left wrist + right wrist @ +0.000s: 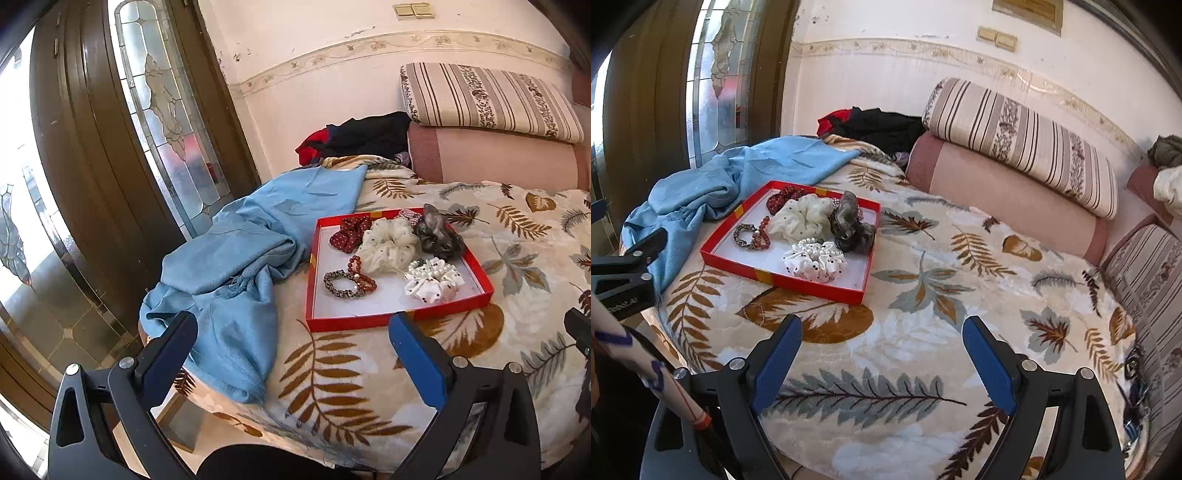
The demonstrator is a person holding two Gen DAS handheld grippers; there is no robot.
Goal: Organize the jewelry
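A shallow red tray (373, 320) (812, 290) with a white floor lies on the leaf-patterned blanket. In it lie a red dotted scrunchie (349, 229), a cream scrunchie (389, 243) (801, 219), a grey scrunchie (437, 230) (849, 221), a white dotted scrunchie with pearls (434, 280) (816, 262), a leopard band (338, 284) (744, 236) and a red bead bracelet (360, 273) (762, 232). My left gripper (293, 338) is open and empty, in front of the tray. My right gripper (882, 343) is open and empty, in front of the tray's right corner.
A blue cloth (240, 266) (713, 188) is crumpled left of the tray, hanging over the bed edge. Pink and striped bolsters (491, 129) (1015, 166) lie at the back, with dark clothes (365, 138) beside them. A wooden door with glass panels (110, 147) stands left.
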